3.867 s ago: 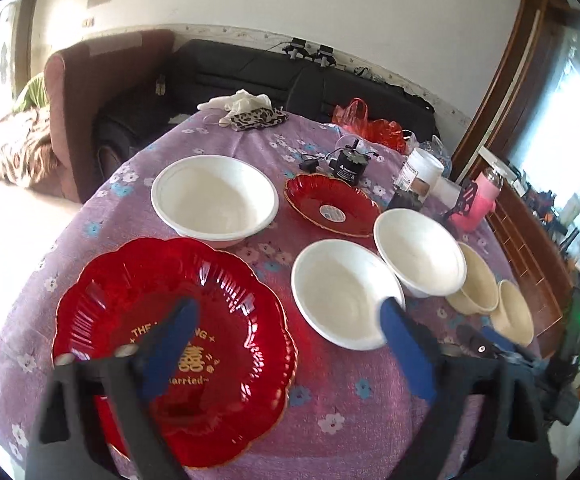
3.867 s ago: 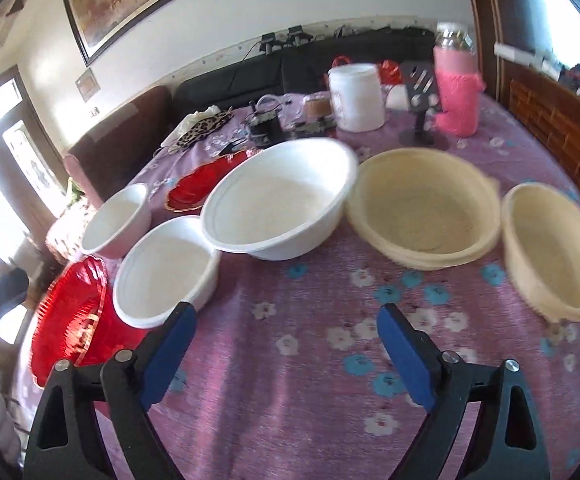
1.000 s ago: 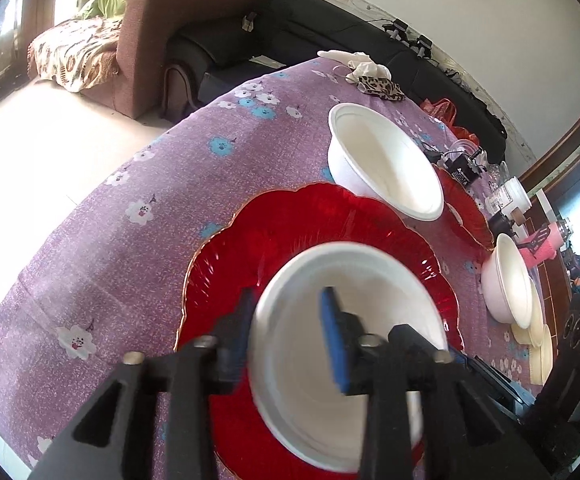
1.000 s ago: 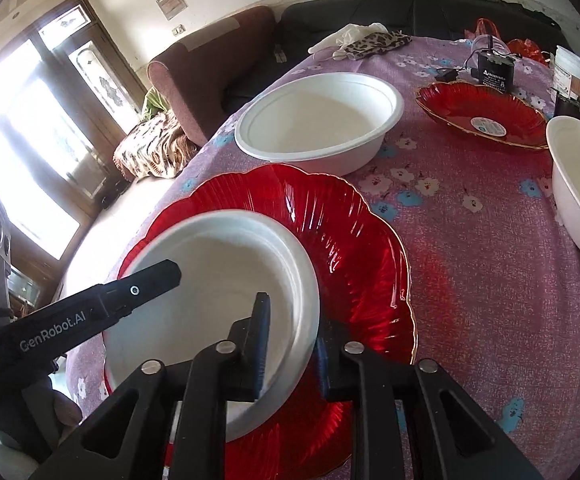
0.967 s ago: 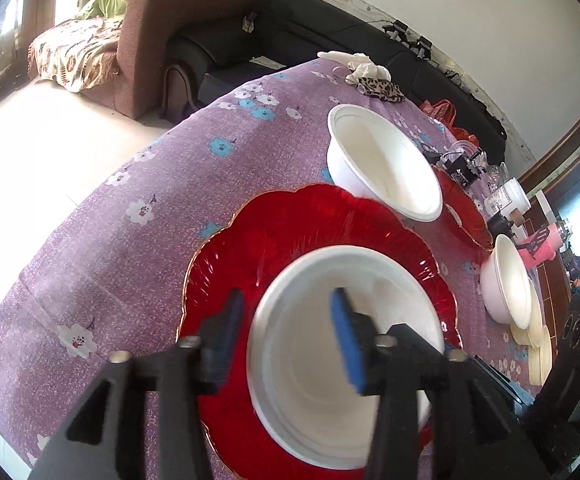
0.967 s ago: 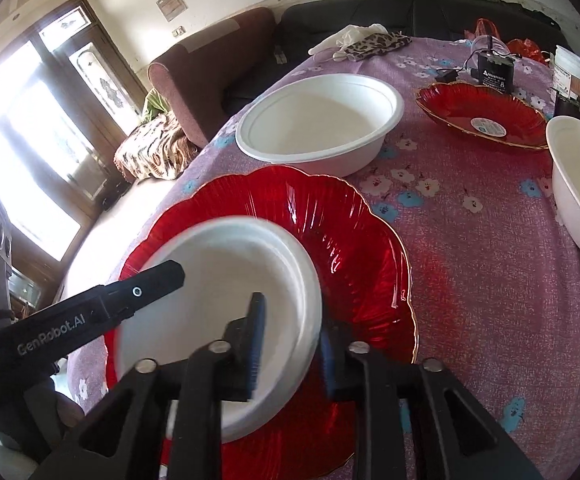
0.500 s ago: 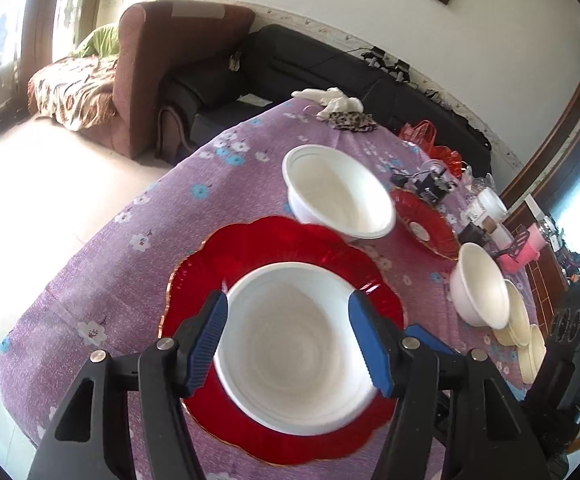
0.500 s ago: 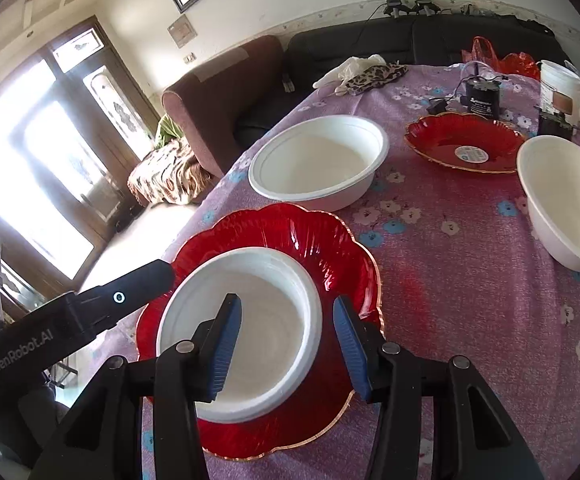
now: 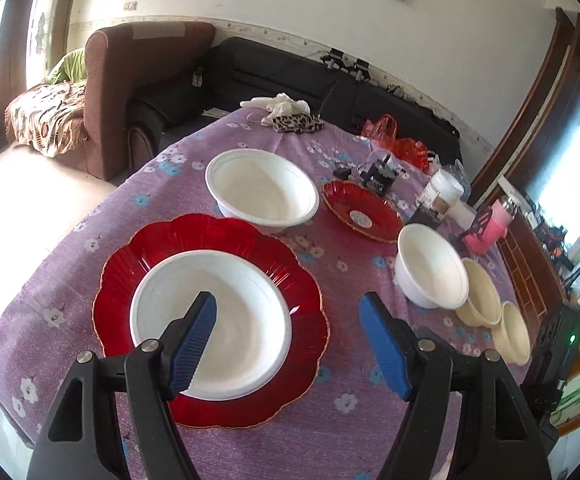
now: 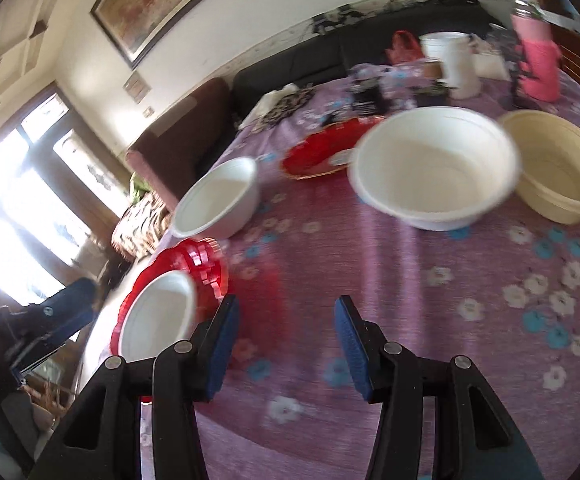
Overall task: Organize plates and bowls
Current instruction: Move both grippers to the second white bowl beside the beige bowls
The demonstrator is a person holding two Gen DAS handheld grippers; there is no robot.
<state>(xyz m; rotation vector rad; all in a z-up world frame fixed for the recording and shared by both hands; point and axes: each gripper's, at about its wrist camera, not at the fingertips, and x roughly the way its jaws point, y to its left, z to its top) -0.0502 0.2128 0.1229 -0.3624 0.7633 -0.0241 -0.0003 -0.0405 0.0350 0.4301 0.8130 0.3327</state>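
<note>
A smooth white bowl [image 9: 210, 320], round with a thin rolled rim, sits in the middle of a big red plate [image 9: 214, 240] in the lower left of the left wrist view. The plate is glossy and translucent, with a scalloped, gold-edged border and fine radial ribs. In the right wrist view the same pair shows blurred at the lower left.

The left gripper [image 9: 288, 344] hangs above the bowl's near side; its fingers have just been opening and stand wide apart with nothing between them. Their blue pads are ribbed rubber on black plastic arms. The right gripper [image 10: 286, 344] hangs over bare cloth right of the plate, fingers parted about halfway after opening, nothing between them either.

Beyond the plate, toward the upper centre, stands a larger white bowl [image 9: 262, 190] with a faint blue line under its rim. To its right lies a small red plate [image 9: 364, 212], shallow and ribbed, with a pale round label in its well. Further right is a third white bowl [image 9: 430, 266], then two matte cream bowls [image 9: 480, 294], touching rim to rim.

All rest on a table [image 9: 350, 412] under a purple cloth printed with small white and blue flowers, softly wrinkled at the edge.
</note>
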